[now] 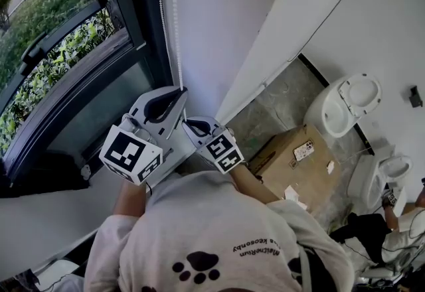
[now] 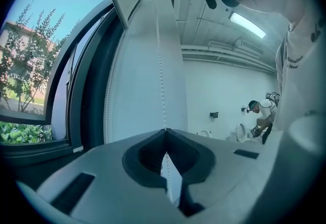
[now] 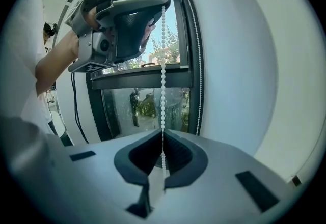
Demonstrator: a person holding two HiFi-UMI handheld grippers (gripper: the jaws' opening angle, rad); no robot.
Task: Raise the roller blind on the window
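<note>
To the left of my left gripper (image 1: 176, 91) stands the dark-framed window (image 1: 63, 68), with green bushes outside it. My left gripper (image 2: 164, 130) points level at the white wall (image 1: 219, 12) beside the frame. Its jaws are pressed together on the bead chain (image 1: 175, 18) of the roller blind, and no gap shows between the pads. From those jaws the bead chain (image 2: 161, 65) runs straight up the wall, and a second strand (image 2: 108, 106) hangs to their left, next to the frame. I cannot make out the blind's cloth in any view.

Just to the right of the left gripper and lower on the same strand is my right gripper (image 1: 190, 125), tilted a little downward. The right gripper (image 3: 163, 135) is also clamped fully closed on the bead chain (image 3: 163, 65). The chain runs taut from its jaws up to the left gripper (image 3: 161, 5) above. The window (image 3: 142, 101) lies behind the chain there.

Well off to the right of both grippers, a cardboard box (image 1: 299, 164) sits on the floor and a white toilet (image 1: 345, 105) stands beyond it. Further right, a person (image 1: 402, 221) bends down.
</note>
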